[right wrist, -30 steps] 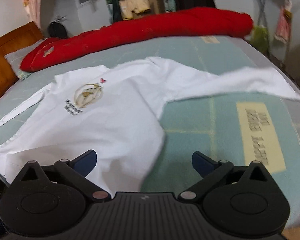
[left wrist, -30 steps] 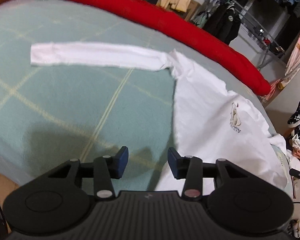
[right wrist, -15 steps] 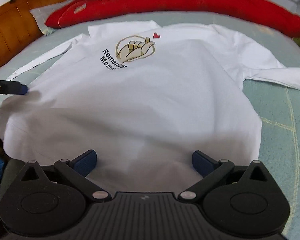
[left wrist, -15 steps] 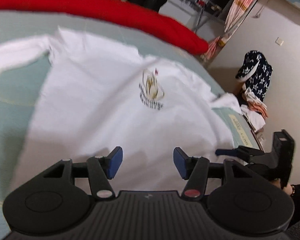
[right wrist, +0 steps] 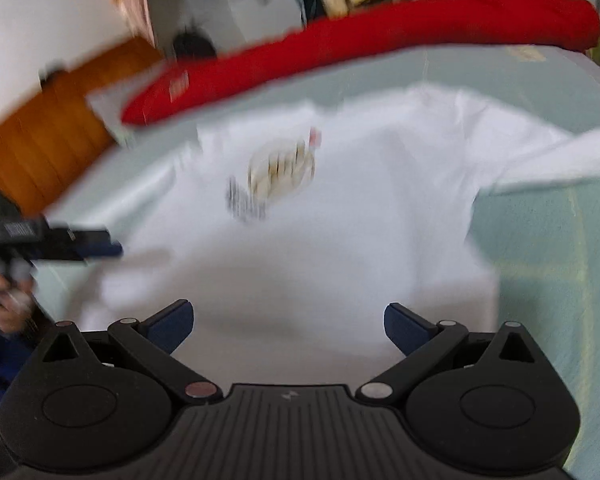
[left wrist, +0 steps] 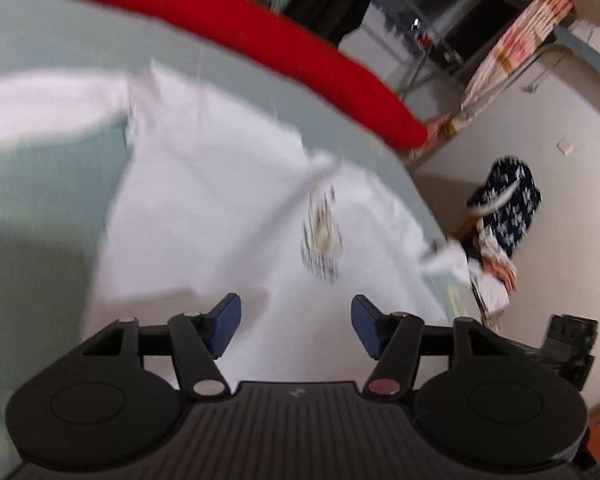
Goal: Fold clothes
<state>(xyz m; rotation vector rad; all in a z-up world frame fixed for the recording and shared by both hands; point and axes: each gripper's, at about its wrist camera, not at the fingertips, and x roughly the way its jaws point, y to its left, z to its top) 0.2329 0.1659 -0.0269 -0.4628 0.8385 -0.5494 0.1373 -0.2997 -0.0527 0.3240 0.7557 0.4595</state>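
A white long-sleeved shirt with a chest print lies spread face up on a pale green bed. In the right wrist view the same shirt fills the middle, its print toward the headboard. My left gripper hovers over the shirt's lower part, its jaws opening with nothing between them. My right gripper stands wide open above the hem, holding nothing. The left gripper also shows at the left of the right wrist view, over the shirt's edge. Both views are motion-blurred.
A long red bolster runs along the far side of the bed. A wooden headboard and a grey pillow stand at one end. Clothes racks, a pile of garments and a wall lie beyond the bed.
My left gripper has swung from the outstretched sleeve across to the shirt's body and its jaws have widened. The right gripper's view shifted over the shirt and back, jaws staying wide.
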